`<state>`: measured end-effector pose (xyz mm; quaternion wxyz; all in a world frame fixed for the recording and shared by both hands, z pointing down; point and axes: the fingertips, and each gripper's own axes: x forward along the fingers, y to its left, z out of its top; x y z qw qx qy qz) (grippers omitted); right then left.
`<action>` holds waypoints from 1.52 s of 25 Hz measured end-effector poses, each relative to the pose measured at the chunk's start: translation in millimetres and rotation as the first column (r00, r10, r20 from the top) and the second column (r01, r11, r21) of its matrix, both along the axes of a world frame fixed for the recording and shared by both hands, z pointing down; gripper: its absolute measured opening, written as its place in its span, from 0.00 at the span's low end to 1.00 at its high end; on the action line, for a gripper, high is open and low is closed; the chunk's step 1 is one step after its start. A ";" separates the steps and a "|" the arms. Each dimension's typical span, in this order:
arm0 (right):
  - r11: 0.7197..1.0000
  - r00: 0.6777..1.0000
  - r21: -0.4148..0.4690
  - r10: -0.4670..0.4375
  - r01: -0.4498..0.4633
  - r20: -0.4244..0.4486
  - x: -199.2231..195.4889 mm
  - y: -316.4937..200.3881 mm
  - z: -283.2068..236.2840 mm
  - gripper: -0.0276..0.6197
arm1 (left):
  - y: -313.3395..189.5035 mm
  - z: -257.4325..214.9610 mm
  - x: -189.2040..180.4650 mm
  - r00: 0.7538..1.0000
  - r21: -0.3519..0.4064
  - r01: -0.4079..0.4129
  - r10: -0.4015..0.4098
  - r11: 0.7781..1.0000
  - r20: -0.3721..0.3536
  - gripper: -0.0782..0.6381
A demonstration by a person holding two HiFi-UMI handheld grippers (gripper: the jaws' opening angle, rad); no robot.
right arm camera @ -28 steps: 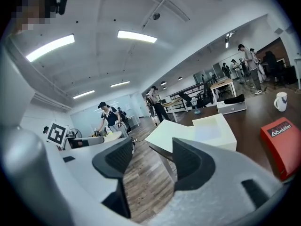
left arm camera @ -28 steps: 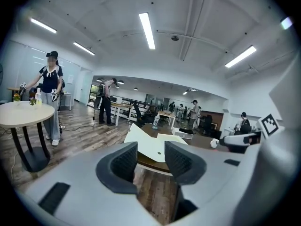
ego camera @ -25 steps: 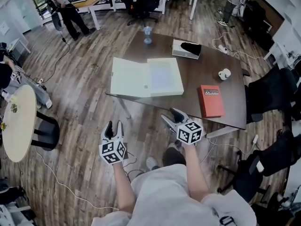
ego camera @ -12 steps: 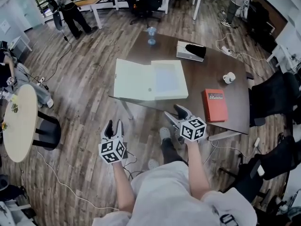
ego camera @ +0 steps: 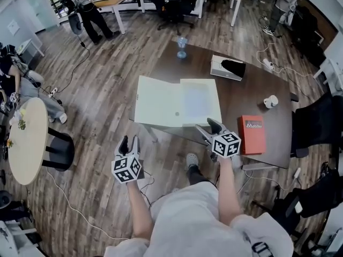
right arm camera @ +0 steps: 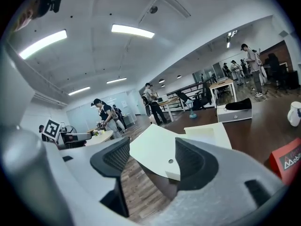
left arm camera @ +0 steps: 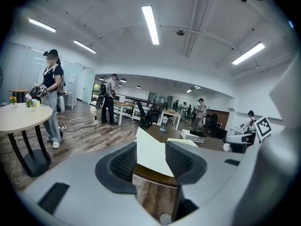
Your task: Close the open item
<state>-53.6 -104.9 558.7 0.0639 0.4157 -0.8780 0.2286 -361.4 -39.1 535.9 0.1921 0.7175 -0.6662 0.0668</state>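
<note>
You are holding both grippers short of the open white box [ego camera: 177, 101], which is lying flat at the dark table's [ego camera: 252, 84] front edge, its lid seemingly overhanging the left side. Your left gripper [ego camera: 130, 140] is hovering over the floor, jaws partly apart and empty. Your right gripper [ego camera: 206, 126] is opening its jaws wide near the box's front edge, gripping nothing.

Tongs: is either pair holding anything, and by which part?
Nothing is held. The left tongs stand open and empty; the right tongs are opening, with the pale green flat open box ahead of them, ungripped.
</note>
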 end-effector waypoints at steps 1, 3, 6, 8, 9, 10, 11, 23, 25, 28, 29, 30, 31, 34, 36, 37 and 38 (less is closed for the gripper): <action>1.000 1.000 -0.003 0.004 -0.004 -0.006 4.8 -9.2 1.8 0.51 | -9.0 0.7 0.1 1.000 -0.003 0.003 -0.003 1.000 0.001 0.33; 1.000 1.000 -0.006 0.010 -0.010 -0.029 16.6 -27.6 4.9 0.51 | -27.4 3.0 1.3 1.000 -0.009 0.011 -0.011 1.000 0.001 0.33; 1.000 0.997 -0.006 0.018 -0.019 -0.079 36.5 -56.0 8.2 0.51 | -51.9 10.4 1.5 0.999 -0.025 0.036 -0.036 0.999 0.001 0.33; 0.999 0.994 -0.004 0.032 -0.032 -0.106 52.3 -74.7 10.3 0.51 | -65.8 17.4 3.9 0.999 -0.039 0.054 -0.054 0.998 -0.003 0.33; 0.999 0.993 -0.005 0.042 -0.042 -0.113 60.5 -83.9 12.0 0.51 | -72.7 21.3 5.8 0.998 -0.046 0.062 -0.063 0.997 -0.005 0.33; 0.999 0.992 -0.009 0.051 -0.052 -0.118 68.1 -92.9 14.6 0.51 | -79.5 25.5 7.7 0.997 -0.055 0.071 -0.071 0.996 -0.006 0.33; 0.998 0.991 -0.016 0.058 -0.060 -0.122 74.9 -101.1 18.9 0.51 | -85.7 30.2 8.9 0.997 -0.065 0.081 -0.082 0.995 -0.009 0.34; 0.974 0.976 -0.200 0.064 -0.106 -0.209 128.5 -170.8 117.2 0.51 | -123.0 102.1 0.0 0.966 -0.203 0.251 -0.259 0.947 -0.017 0.36; 0.971 0.972 -0.220 0.037 -0.090 -0.232 130.5 -177.2 129.5 0.51 | -123.3 110.8 -4.1 0.950 -0.213 0.300 -0.312 0.930 -0.022 0.37; 0.960 0.958 -0.265 0.009 -0.089 -0.287 138.6 -183.9 154.2 0.53 | -120.8 134.3 -7.0 0.924 -0.247 0.352 -0.377 0.903 -0.058 0.39; 0.955 0.954 -0.280 0.009 -0.097 -0.300 142.9 -185.4 161.7 0.54 | -121.2 146.7 -4.2 0.917 -0.267 0.349 -0.386 0.898 -0.098 0.40; 0.950 0.952 -0.293 0.012 -0.106 -0.305 147.0 -186.1 168.1 0.54 | -121.7 159.4 0.0 0.909 -0.288 0.341 -0.392 0.895 -0.144 0.44; 0.945 0.952 -0.307 0.015 -0.113 -0.305 150.1 -185.6 174.1 0.55 | -121.6 171.0 3.9 0.897 -0.309 0.333 -0.400 0.891 -0.187 0.47; 0.930 0.955 -0.350 0.005 -0.113 -0.296 150.2 -180.1 192.9 0.55 | -120.1 195.5 5.4 0.853 -0.344 0.345 -0.444 0.873 -0.274 0.47; 0.924 0.956 -0.370 -0.015 -0.100 -0.295 145.8 -178.8 202.5 0.56 | -123.5 204.2 2.0 0.827 -0.347 0.362 -0.470 0.865 -0.309 0.47; 0.922 0.956 -0.376 -0.024 -0.093 -0.294 143.5 -179.4 206.0 0.56 | -126.5 206.8 0.4 0.820 -0.343 0.369 -0.476 0.864 -0.318 0.47; 0.921 0.956 -0.381 -0.032 -0.085 -0.291 141.0 -180.2 208.7 0.56 | -129.5 208.7 -0.7 0.817 -0.336 0.373 -0.478 0.865 -0.323 0.47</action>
